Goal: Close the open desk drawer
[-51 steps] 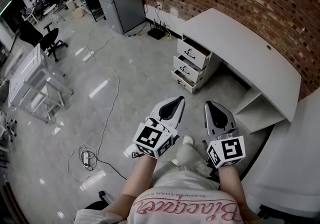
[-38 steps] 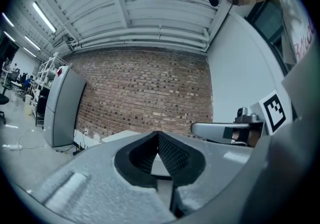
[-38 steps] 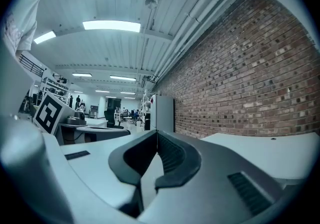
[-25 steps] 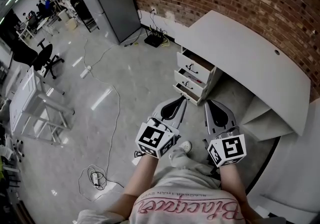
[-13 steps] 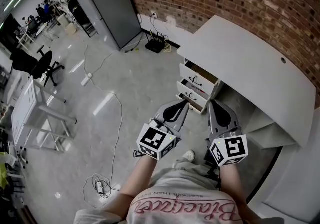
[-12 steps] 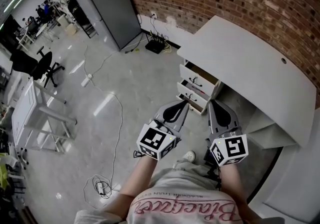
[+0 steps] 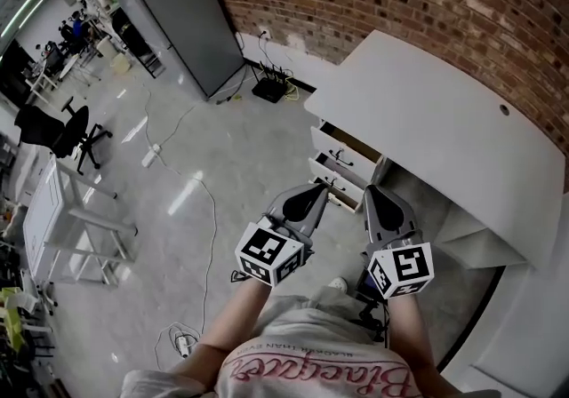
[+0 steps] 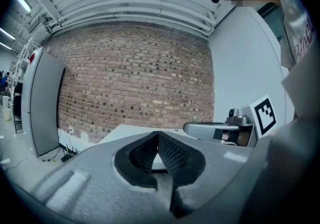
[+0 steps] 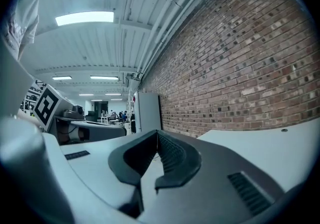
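**A:** What are we seeing from the head view?

**B:** We are looking down on the desk [image 7: 427, 112]. The open drawer [image 7: 348, 144] is jutting out from under the desk's left end, at the top of a stack, with its inside showing. The lower drawers [image 7: 331, 178] seem to be sitting a little out of the desk too.

**A:** And the tools?

**B:** The left gripper [image 7: 318, 192] and right gripper [image 7: 370, 195] are hanging side by side just short of that end of the desk. Both are pointing toward it, and as far as we can tell neither is touching anything.

**A:** What is the left gripper view giving us?

**B:** Its jaws are pressed together with nothing between them. Past them we are seeing the desk's top and the brick wall [image 8: 135, 78] behind the desk. The drawer is lying below the frame.

**A:** And the right gripper view?

**B:** The jaws there are together and empty as well. The desk's top is running along the right, and a grey cabinet [image 9: 147, 110] is standing beyond the desk's far end.

**A:** So how are we doing this step well?

**B:** We are judging this to be the approach. Closed jaws suit a push, so we are not planning to open them. We should be lowering one tip to the drawer's front and meeting it squarely near its middle. From there we push straight in toward the desk, so the drawer is not skewing on its runners. We are also easing off near the end so it is not slamming.
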Tool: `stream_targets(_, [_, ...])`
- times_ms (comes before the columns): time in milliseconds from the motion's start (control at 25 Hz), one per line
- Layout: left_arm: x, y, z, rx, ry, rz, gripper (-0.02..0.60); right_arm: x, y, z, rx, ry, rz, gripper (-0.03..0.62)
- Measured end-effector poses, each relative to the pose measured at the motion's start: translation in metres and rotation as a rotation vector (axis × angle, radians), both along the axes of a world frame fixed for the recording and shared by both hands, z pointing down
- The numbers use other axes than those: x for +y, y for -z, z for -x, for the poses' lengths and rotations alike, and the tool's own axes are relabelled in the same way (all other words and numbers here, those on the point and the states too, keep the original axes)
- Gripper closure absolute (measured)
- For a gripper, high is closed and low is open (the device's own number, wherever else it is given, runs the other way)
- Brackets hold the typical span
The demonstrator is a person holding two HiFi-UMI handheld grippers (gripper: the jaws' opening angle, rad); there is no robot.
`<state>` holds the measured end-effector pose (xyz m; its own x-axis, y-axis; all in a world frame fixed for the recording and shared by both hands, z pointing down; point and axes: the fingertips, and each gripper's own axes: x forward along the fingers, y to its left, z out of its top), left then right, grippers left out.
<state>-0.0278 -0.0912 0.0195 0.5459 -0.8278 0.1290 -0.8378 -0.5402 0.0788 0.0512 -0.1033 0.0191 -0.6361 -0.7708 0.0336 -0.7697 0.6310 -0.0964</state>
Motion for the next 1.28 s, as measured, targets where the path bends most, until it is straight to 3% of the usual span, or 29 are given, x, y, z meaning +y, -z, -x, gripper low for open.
stream_targets(440, [-0.052,-0.034,-0.023,0.1,-0.05,0.024,0.575,-0.033,-0.034,-0.032,0.039,-0.061,0.027,0.582])
stream_targets(920, [-0.11,-0.111,0.003,0.111,-0.047,0.033,0.574,-0.08,-0.103,0.021,0.114,-0.001,0.065,0.582])
stream_targets(1160, [-0.129,-0.158,0.009,0.089,-0.056,0.097,0.573,-0.099,-0.143,0.031,0.135,-0.002,0.096,0.582])
stream_targets(1280, [-0.139,-0.19,0.005,0.055,-0.067,0.128,0.478,-0.11,-0.167,0.029,0.119,-0.02,0.113,0.582])
